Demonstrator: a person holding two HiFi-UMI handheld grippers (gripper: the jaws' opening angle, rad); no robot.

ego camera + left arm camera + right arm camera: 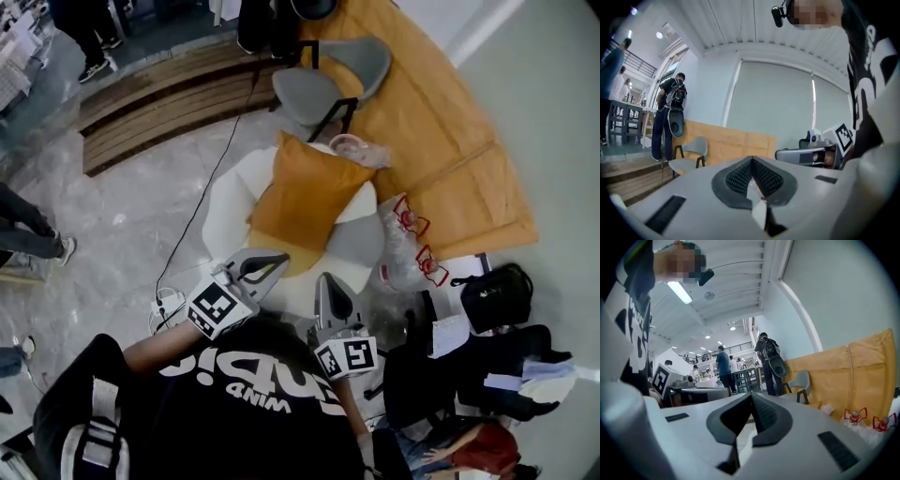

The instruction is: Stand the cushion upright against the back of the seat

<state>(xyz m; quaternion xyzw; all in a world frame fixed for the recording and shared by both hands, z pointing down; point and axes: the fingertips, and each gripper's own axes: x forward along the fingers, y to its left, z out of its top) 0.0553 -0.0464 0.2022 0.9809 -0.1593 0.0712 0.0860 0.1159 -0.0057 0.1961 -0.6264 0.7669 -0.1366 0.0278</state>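
An orange cushion (307, 202) rests on a white chair (228, 192) in the head view, covering most of it; I cannot tell whether it leans on the back. A grey seat part (361, 248) shows at its right. Both grippers hang in the air in front of the chair, clear of the cushion. My left gripper (278, 260) is shut and empty, its tips near the cushion's lower corner. My right gripper (328, 279) is shut and empty too. In the left gripper view the left gripper (751, 160) points level past the chair, as does the right gripper (751, 396) in the right gripper view.
A grey chair (323, 84) stands behind the white one, before an orange board (450, 141). A clear plastic bag with red handles (408, 246) lies at the right, black bags (497, 295) beyond. A cable (202, 211) runs to a power strip (167, 305). People stand at the left.
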